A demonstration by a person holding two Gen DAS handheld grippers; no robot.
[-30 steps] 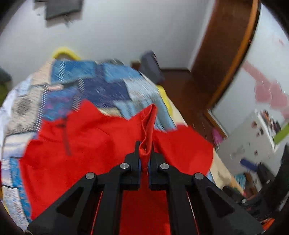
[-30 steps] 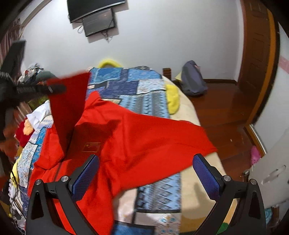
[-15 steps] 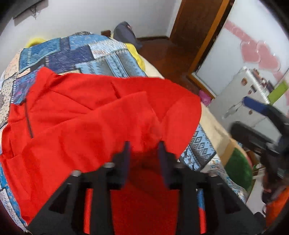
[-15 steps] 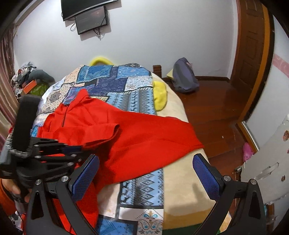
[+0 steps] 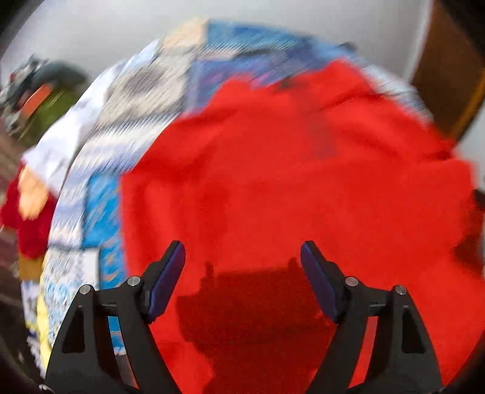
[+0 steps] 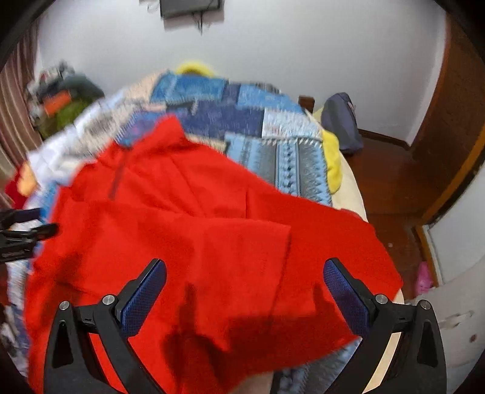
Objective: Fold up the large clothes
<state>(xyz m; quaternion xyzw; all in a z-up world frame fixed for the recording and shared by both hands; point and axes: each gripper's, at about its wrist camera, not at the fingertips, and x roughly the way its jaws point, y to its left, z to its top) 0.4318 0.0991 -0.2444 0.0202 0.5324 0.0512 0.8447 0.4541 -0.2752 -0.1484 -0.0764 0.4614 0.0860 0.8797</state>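
Observation:
A large red garment (image 5: 288, 188) (image 6: 188, 236) with a short zip at its neck lies spread on a bed with a blue patchwork cover (image 6: 242, 121). One part of it lies folded over the body. My left gripper (image 5: 242, 251) hovers above the red cloth with its jaws opening and nothing between them. In the right wrist view, part of the left gripper (image 6: 27, 233) shows at the left edge. My right gripper (image 6: 244, 269) stands open over the garment's near part, with only cloth below it.
A yellow pillow (image 6: 332, 163) lies at the bed's right side and a grey backpack (image 6: 341, 121) leans on the wall. A clothes pile (image 6: 60, 100) sits at the far left. A wooden floor and door (image 6: 448, 121) are on the right. A screen (image 6: 188, 7) hangs on the wall.
My left gripper let go of the red fold it held up, opened, and swung down over the garment. The fold now lies on the body. My right gripper moved closer over the cloth.

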